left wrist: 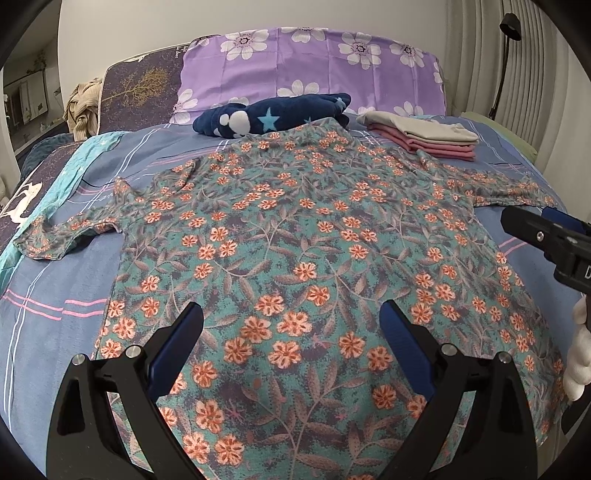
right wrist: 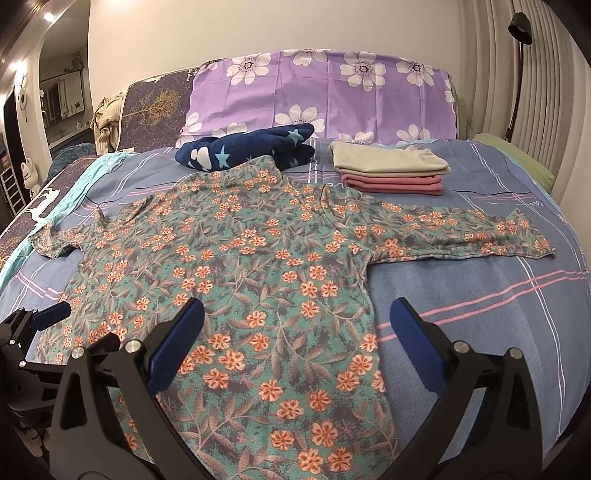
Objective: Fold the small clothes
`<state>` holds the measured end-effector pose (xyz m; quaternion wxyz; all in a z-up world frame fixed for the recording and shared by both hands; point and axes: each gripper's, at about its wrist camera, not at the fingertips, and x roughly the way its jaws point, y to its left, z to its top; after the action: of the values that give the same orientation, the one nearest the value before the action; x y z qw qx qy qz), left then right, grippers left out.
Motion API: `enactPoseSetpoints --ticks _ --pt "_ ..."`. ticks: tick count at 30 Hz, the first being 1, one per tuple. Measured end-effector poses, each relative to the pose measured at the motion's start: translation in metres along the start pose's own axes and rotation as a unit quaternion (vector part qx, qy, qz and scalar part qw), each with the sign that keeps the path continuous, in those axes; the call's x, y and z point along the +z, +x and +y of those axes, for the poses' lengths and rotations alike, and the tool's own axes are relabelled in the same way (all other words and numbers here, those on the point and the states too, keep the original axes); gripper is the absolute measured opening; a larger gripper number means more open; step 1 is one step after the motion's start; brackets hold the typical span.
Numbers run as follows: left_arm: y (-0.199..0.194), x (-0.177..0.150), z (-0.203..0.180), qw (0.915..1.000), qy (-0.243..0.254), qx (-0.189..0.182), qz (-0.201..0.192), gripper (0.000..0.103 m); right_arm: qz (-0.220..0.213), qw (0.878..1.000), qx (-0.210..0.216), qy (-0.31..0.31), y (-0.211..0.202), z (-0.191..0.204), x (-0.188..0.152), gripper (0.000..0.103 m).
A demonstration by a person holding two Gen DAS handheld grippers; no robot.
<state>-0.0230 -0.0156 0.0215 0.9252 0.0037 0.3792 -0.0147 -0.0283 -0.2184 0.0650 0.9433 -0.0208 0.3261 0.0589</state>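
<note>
floral shirt (left wrist: 295, 240) flat on bed (right wrist: 480, 295) — left gripper (left wrist: 291, 321) agape | right gripper (right wrist: 295, 317) agape

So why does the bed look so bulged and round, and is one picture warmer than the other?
Fisheye lenses: in both wrist views the bed bows outward and dark lens corners frame the picture. The right wrist view looks warmer, with ceiling lights glaring top left; the floral shirt stays sharp in both.

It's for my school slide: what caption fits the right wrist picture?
Open right gripper above a spread floral shirt on the bed.
</note>
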Motion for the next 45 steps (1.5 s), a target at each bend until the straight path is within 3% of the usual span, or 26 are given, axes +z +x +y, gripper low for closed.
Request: enactPoseSetpoints --ticks 45 --pt "-0.0028 0.0004 -0.0009 1.0000 -0.003 0.000 0.001 0.097 0.013 1.000 -0.001 0.009 0.0074 -0.0012 -0.0034 0.101"
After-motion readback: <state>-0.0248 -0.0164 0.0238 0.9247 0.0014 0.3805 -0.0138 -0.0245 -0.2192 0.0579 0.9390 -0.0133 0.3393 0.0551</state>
